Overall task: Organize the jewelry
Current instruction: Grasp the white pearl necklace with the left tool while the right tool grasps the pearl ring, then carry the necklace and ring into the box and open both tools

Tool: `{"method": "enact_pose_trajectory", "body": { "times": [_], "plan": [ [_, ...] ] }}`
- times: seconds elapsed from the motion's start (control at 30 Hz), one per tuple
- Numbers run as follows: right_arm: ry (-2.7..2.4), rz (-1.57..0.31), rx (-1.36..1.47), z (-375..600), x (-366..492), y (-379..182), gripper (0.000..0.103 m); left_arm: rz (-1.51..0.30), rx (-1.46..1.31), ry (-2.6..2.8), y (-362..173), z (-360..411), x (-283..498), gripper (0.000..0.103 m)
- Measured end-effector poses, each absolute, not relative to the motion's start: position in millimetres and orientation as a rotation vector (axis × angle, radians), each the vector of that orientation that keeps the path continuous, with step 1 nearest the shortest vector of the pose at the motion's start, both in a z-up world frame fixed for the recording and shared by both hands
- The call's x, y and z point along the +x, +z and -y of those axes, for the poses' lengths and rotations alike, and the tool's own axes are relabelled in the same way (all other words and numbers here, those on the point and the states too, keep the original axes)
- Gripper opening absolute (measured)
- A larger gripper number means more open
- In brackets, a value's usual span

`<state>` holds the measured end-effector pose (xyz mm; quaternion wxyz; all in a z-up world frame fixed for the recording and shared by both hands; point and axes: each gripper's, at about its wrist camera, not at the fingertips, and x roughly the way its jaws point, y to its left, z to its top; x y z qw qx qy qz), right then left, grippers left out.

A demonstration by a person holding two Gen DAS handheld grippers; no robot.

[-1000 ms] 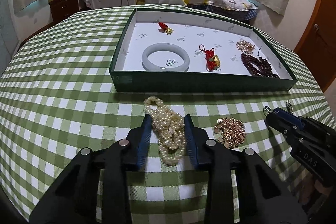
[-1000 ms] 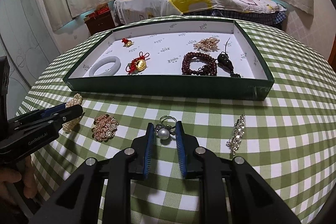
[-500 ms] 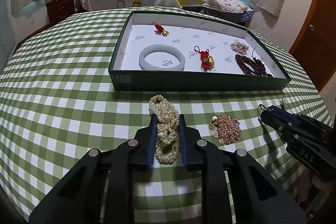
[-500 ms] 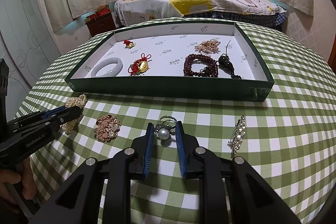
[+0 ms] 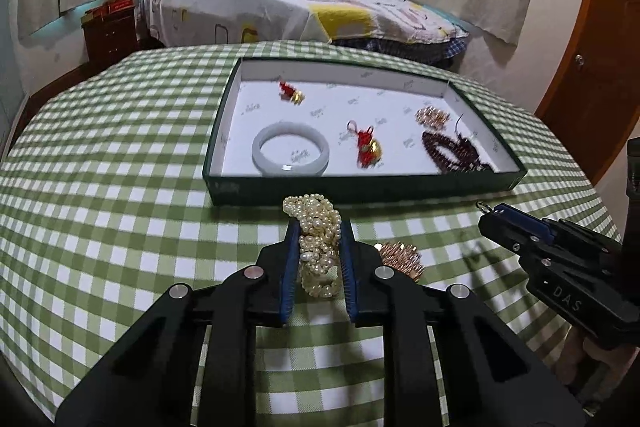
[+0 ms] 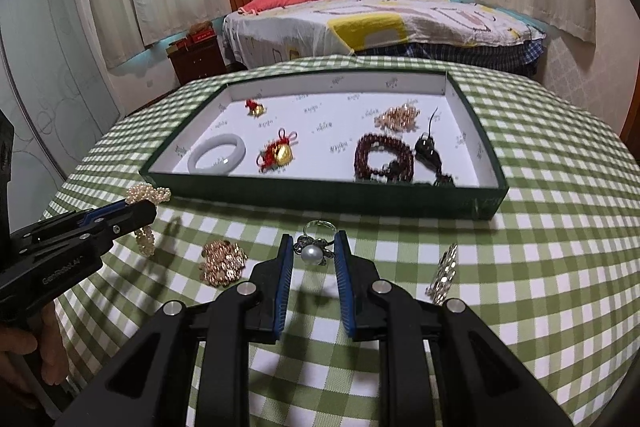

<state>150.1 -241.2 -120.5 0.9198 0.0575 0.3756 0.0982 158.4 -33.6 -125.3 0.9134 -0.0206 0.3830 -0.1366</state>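
My left jaws [image 5: 319, 259] clamp a bunched pearl strand [image 5: 318, 247], lifted just short of the green tray [image 5: 360, 189]. Loose loops dangle below the pads; one could snag the tray's near wall or slip free. My right jaws [image 6: 314, 259] pinch a pearl ring [image 6: 313, 254], which looks clear of the tabletop [image 6: 560, 247]. The grip is narrow, so the ring may twist out. Tray contents blur. A gold brooch [image 6: 222, 262] and a crystal clip [image 6: 443, 274] wait on the cloth, the brooch half hidden in the left view.
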Motion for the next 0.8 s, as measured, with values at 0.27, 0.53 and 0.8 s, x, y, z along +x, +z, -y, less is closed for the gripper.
{"method": "enact_pose_trajectory", "body": {
  "times": [0.27, 0.53, 0.8],
  "plan": [
    [0.193, -0.711, 0.105, 245, 160, -96, 0.022, -0.736, -0.046, -0.302, -104, 39, 170, 0.019],
    [0.188, -0.641, 0.083, 245, 184, -72, 0.022, -0.666, -0.030, -0.322, -82, 52, 200, 0.019],
    [0.191, -0.599, 0.067, 242, 222, -58, 0.022, -0.637, -0.018, -0.326, -75, 68, 239, 0.019]
  ]
}}
